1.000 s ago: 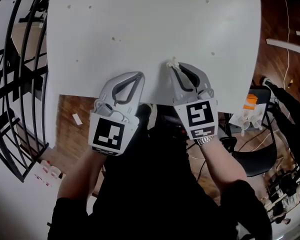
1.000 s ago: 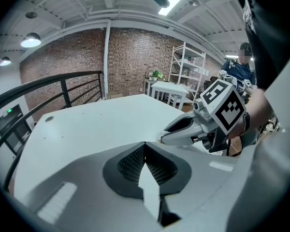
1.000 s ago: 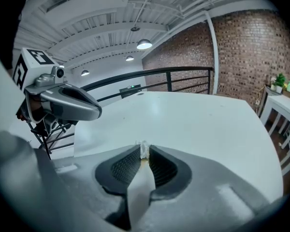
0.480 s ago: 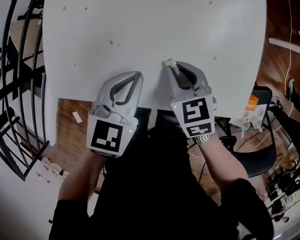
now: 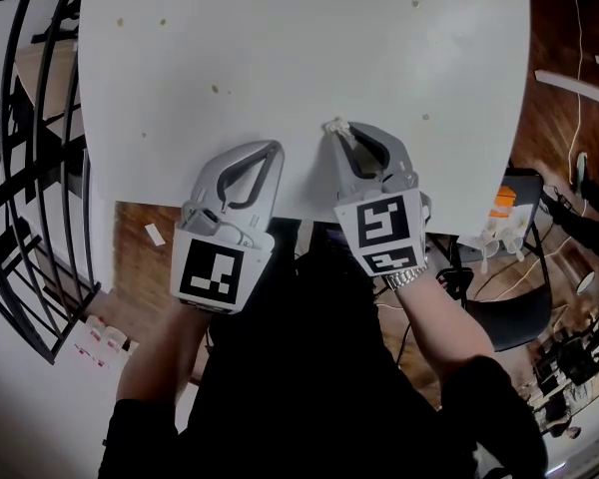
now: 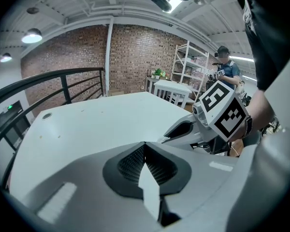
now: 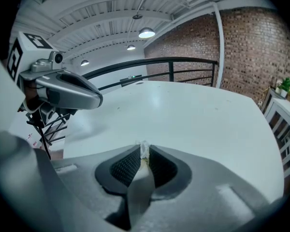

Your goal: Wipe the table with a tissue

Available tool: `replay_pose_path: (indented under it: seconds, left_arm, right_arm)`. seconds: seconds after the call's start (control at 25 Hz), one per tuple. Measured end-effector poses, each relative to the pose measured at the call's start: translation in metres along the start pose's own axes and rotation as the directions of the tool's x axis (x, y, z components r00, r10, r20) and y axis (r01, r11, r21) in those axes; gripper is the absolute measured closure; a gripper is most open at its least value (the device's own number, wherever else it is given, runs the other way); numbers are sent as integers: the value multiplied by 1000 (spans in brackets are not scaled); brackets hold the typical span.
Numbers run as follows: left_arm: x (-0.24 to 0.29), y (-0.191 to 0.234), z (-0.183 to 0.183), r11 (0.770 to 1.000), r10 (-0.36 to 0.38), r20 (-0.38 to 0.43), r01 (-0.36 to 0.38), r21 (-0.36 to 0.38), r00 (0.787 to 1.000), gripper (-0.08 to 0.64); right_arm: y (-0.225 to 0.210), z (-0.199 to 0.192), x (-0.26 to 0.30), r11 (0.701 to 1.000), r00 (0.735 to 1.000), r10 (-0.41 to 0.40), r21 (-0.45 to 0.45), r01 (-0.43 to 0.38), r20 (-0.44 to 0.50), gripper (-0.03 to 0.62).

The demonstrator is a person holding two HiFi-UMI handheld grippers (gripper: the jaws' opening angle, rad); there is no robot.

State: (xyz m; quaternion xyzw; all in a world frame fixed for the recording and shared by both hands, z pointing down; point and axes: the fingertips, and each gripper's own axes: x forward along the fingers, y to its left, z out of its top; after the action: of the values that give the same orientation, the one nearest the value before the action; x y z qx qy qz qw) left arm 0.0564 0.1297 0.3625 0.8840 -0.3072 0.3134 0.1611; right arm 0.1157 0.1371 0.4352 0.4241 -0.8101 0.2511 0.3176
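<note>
1. My right hand-held gripper (image 5: 332, 128) is clenched on a small scrap of white tissue (image 7: 144, 150). In the right gripper view the wad pokes out just past the closed tips.
2. From the head view, that tissue sits at the gripper's tip, over the white surface (image 5: 299, 38) and close to its near edge. I cannot tell whether it is touching the top.
3. My left hand-held gripper (image 5: 278, 149) is clenched as well. The left gripper view shows its jaws pressed together with nothing between them.
4. The two grippers lie side by side, near each other but apart. Both point away from me across the near edge of the surface.
5. A few small brownish specks (image 5: 216, 89) dot the surface ahead of the grippers, well apart from one another.
6. A black railing (image 6: 64, 88) runs along the left side of the surface, and wooden floor (image 5: 140, 247) shows below its near edge.
</note>
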Motion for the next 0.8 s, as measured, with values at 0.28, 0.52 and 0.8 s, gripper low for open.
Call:
replay_pose_path:
  seconds: [0.28,0.52,0.8]
  left_arm:
    - [2,0,4,1000,-8,0,8,4,1000,543]
    - [4,-2,9,1000,-15,5,15,13,1000,543]
    - [11,-7,14,999,-27,3,27,21,1000,543]
  right_arm:
    - [-8,1,-2,1000,1000,-21,6,21,-5,548]
    - [-15,1,-5,999,999,-36,16,36,-5,548]
    - [-30,-1,-13,997,998,-68,27,68,2,548]
